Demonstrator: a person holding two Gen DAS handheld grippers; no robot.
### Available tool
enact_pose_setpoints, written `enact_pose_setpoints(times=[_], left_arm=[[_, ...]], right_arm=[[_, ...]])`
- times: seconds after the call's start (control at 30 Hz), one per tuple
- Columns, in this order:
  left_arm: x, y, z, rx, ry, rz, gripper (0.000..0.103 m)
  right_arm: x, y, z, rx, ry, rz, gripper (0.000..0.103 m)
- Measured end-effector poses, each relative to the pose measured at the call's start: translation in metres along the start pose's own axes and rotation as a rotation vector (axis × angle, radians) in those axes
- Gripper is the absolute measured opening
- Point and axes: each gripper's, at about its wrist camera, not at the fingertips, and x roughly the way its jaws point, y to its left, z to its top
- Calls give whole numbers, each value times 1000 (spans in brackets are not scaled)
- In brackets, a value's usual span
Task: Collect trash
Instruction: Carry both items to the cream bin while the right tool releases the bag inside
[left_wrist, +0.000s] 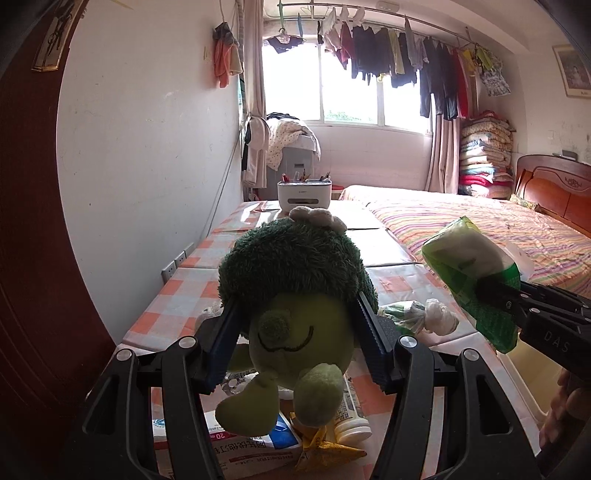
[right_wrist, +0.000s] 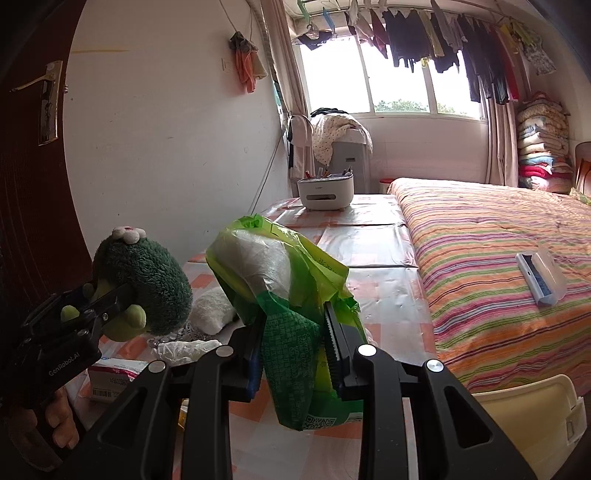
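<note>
While you hold both tools over the table, stock reads so:

- L gripper: jaws about half spread, pads pressed on both sides of plush, which hangs clear of the tabletop. Green toy, dark fuzzy top, small flower on crown.
- R gripper: clamped nearly shut on bag, green plastic w/ white stuffing, QR print at its low end. Bag held up off the table, to the right of plush.
- Under plush, on checked cloth: med box, yellow wrapper, white bottle on its side. All partly hidden by plush's feet.
- Between plush & bag, on table: knotted wad, white w/ green bits.
- R view, below plush: white fluffy lump, crumpled clear film, small carton.
- Far end of table: organiser w/ pens.
- Right of table: bed, striped cover, remote-like item lying on it.
- Near right corner: cream bin, rim only in view.
</note>
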Motion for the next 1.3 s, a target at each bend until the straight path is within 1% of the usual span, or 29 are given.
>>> enact_pose_setpoints(times=[0.1, 0.33, 0.7, 0.87, 1.07, 1.3], left_arm=[[3, -12, -2, 0, 15, -41, 58], [4, -46, -6, 28, 24, -119, 58], [0, -91, -12, 77, 29, -215, 59], [-6, -117, -11, 111, 16, -250, 59], [-10, -142, -16, 142, 20, -287, 59], [-14, -169, -25, 182, 31, -323, 59]], right_arm=[[-4, -11, -2, 15, 1, -31, 28], [-20, -35, -6, 47, -18, -116, 28], [-60, -79, -26, 125, -59, -274, 28], [-76, -97, -35, 168, -72, -324, 28], [-91, -117, -46, 231, -74, -366, 28], [-104, -133, -56, 274, -73, -432, 28]])
